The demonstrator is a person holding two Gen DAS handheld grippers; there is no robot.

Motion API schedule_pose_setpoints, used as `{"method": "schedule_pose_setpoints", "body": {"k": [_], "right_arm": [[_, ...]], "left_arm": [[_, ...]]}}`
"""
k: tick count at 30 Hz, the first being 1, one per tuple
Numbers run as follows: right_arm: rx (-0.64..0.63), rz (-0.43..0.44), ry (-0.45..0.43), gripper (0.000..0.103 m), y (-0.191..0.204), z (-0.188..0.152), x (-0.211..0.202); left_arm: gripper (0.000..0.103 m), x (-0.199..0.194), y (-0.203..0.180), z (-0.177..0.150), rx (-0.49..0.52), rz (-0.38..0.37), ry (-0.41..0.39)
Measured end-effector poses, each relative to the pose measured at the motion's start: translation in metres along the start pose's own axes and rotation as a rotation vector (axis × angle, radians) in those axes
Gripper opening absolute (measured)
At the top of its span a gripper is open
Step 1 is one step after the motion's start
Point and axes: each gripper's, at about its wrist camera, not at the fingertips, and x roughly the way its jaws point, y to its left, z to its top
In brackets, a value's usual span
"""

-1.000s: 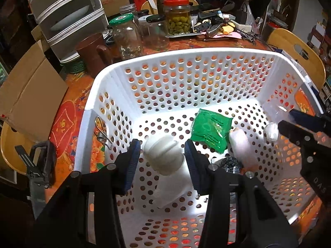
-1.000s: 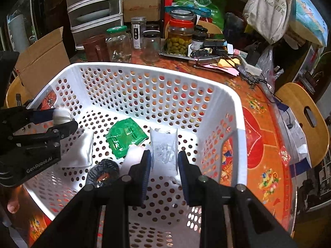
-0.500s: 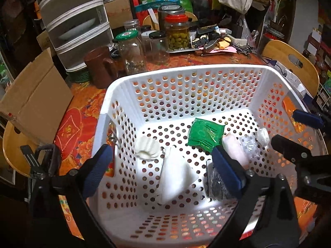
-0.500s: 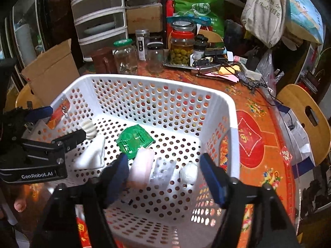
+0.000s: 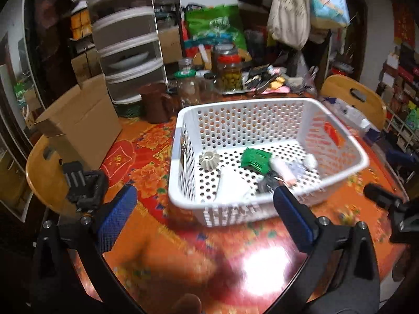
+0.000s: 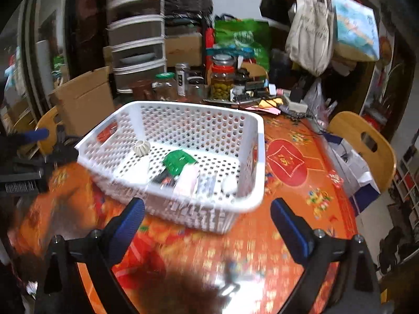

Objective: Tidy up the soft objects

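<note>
A white perforated basket (image 5: 180, 141) (image 6: 259, 157) stands on the orange patterned table. Inside lie a ridged white ball (image 5: 208, 160) (image 6: 142, 147), a green packet (image 5: 255, 158) (image 6: 179, 161), a white pouch (image 5: 231, 187) (image 6: 138, 168), a pale pink roll (image 5: 282, 171) (image 6: 187, 179), a clear bag (image 6: 207, 184), a small white ball (image 5: 311, 160) (image 6: 229, 183) and a black item (image 5: 267, 184) (image 6: 163, 178). My left gripper (image 5: 203, 217) is open and empty, in front of the basket. My right gripper (image 6: 208, 225) is open and empty, in front of the basket.
Glass jars (image 5: 231, 69) (image 6: 221, 81), a brown jug (image 5: 157, 103), a cardboard box (image 5: 78, 123) (image 6: 83, 99) and plastic drawers (image 5: 125, 49) (image 6: 137, 44) crowd the table's far side. Wooden chairs (image 5: 353, 99) (image 6: 364, 141) stand at the right. A black clamp (image 5: 83, 185) sits left.
Both grippers have pulled back out of the basket and toward me, wide open. The ridged ball and the clear bag stay in the basket where they were let go.
</note>
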Motion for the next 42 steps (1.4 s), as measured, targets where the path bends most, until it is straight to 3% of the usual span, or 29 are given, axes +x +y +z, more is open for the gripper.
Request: {"method": "schedule_pose_setpoints", "body": {"k": [6, 11, 16, 21, 31, 42], "right_arm": [[0.014, -0.045, -0.144, 0.097, 0.02, -0.06, -0.075], [0.104, -0.015, -0.204, 0.097, 0.028, -0.095, -0.138], [0.097, 0.043, -0.246, 0.097, 0.044, -0.112, -0.192], [0.057, 0.02, -0.271, 0.097, 0.052, -0.108, -0.224], [0.14, 0.002, -0.192, 0.098, 0.018, -0.1, -0.197], [0.128, 0.023, -0.169, 0.098, 0.023, -0.102, -0.186]], "left_arm": [[0.103, -0.077, 0.006, -0.049, -0.045, -0.042, -0.063], [0.103, -0.132, 0.003, -0.091, -0.085, -0.058, -0.082], [0.103, -0.193, -0.008, -0.128, -0.107, -0.062, -0.111], [0.103, -0.237, -0.031, -0.137, -0.071, -0.078, -0.13], [0.103, -0.225, -0.045, -0.119, -0.053, -0.072, -0.098], [0.103, -0.213, -0.04, -0.115, -0.059, -0.068, -0.091]]}}
